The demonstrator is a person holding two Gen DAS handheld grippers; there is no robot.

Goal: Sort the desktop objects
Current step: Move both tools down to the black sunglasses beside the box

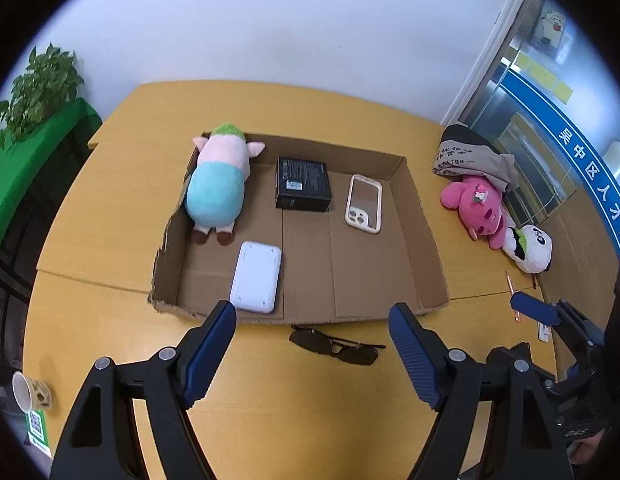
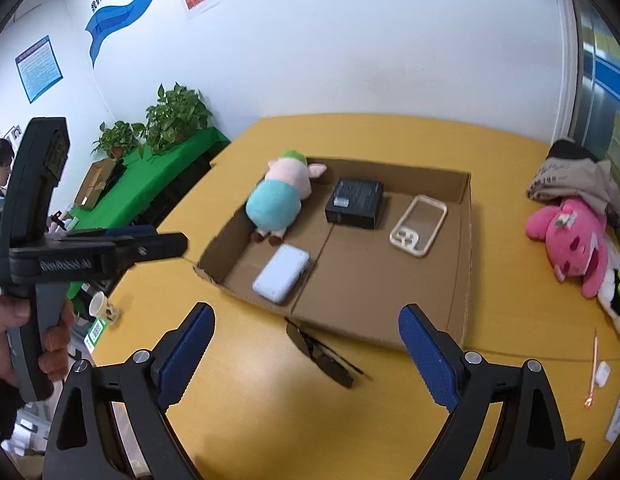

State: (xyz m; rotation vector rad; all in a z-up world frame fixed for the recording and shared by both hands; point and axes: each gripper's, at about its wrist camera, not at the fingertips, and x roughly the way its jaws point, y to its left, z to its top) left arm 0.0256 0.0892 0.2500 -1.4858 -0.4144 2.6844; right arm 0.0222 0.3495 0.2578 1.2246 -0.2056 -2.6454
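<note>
Left wrist view: shallow cardboard tray [image 1: 423, 236] lying flat on the yellow counter [image 1: 110, 208], near wall torn at its left corner, open cardboard floor across its right half. Inside: plush pig [image 1: 220, 184] face down against the left wall, black box [image 1: 302, 184] in the middle, phone case [image 1: 363, 203] to its right, white power bank [image 1: 256, 277] by the near wall. Just outside that wall, folded sunglasses [image 1: 335, 347] on bare counter. Left claw [image 1: 313, 354] held low above them, spread wide, gripping nothing. Right claw [image 1: 535, 312] at the right edge, over a thin pen [image 1: 511, 286]; spread not readable here.

Right wrist view: right claw [image 2: 306, 356] wide apart, holding nothing, sunglasses [image 2: 321, 354] between and just ahead of its tips. Pink plush [image 2: 569, 240] and panda plush [image 2: 613, 292] well right of the tray [image 2: 465, 264]. White earbud case [image 2: 601, 372] beside the pen [image 2: 593, 368].
</note>
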